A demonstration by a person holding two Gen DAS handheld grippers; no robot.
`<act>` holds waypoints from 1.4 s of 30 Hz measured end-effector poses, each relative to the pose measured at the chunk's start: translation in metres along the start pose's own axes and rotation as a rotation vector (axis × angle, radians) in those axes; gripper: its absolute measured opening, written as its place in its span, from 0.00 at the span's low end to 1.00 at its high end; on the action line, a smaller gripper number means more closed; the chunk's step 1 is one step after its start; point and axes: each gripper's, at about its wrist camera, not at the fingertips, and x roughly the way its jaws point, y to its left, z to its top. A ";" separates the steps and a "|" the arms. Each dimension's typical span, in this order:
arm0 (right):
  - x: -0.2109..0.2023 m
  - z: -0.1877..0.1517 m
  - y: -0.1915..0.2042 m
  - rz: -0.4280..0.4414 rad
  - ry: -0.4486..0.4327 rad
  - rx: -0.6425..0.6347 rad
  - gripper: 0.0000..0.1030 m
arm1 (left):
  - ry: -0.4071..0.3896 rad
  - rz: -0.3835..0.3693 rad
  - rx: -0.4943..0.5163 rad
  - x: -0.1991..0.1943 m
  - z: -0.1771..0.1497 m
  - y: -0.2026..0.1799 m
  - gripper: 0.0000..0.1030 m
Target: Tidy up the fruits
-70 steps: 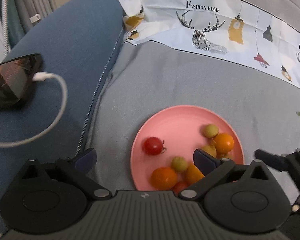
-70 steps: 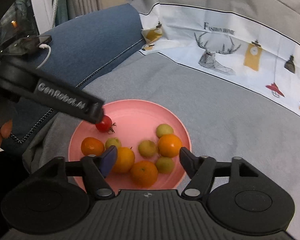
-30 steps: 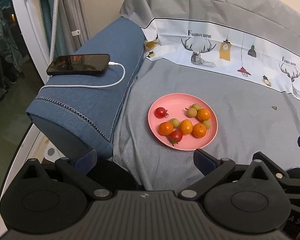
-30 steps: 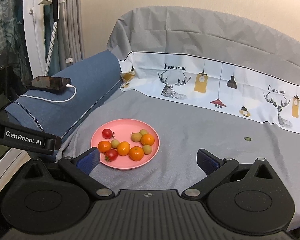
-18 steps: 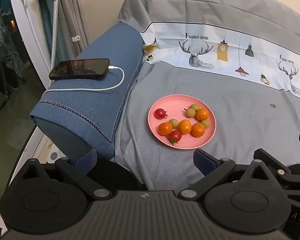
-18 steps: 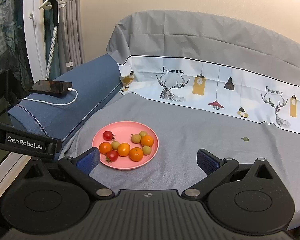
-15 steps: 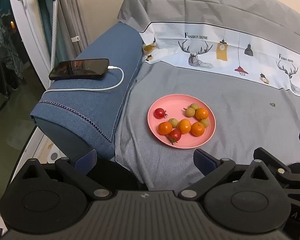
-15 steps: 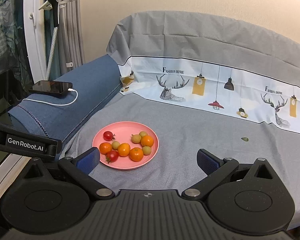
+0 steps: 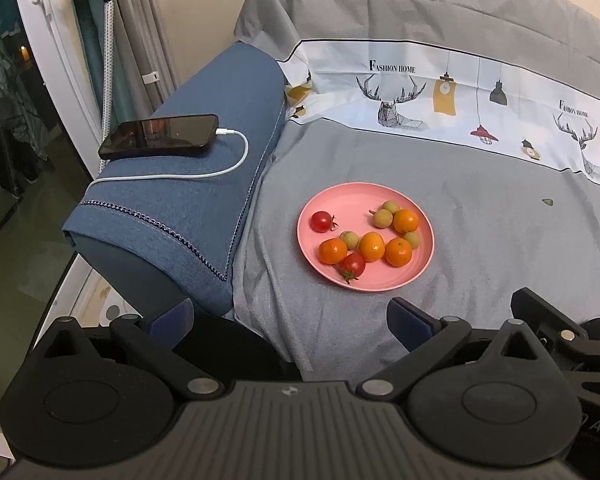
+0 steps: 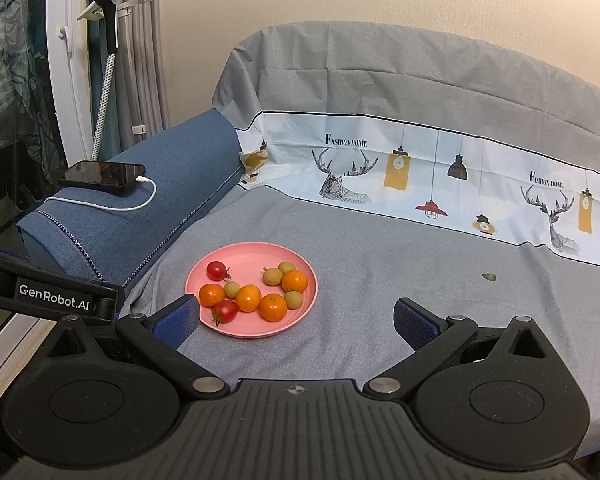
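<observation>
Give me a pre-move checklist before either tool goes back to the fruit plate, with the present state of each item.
1. Left tool open and empty: ok.
2. Right tool open and empty: ok.
3. Pink plate flat on the grey sofa cover, not near its front edge: ok.
4. All fruit on the plate, none spilled on the cover: ok; four oranges, two cherry tomatoes, four small green fruits.
5. Phone and charging cable on the blue armrest, apart from the plate: ok.
6. Whether the fruit is already sorted as wanted: cannot tell.
</observation>
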 end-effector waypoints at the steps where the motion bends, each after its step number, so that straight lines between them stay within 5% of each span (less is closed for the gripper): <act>1: 0.000 0.000 0.000 0.001 0.001 0.000 0.99 | -0.001 0.001 0.001 0.000 0.000 0.000 1.00; 42: 0.000 0.000 0.000 0.000 0.003 0.001 0.99 | 0.004 0.016 0.019 0.001 0.000 0.000 1.00</act>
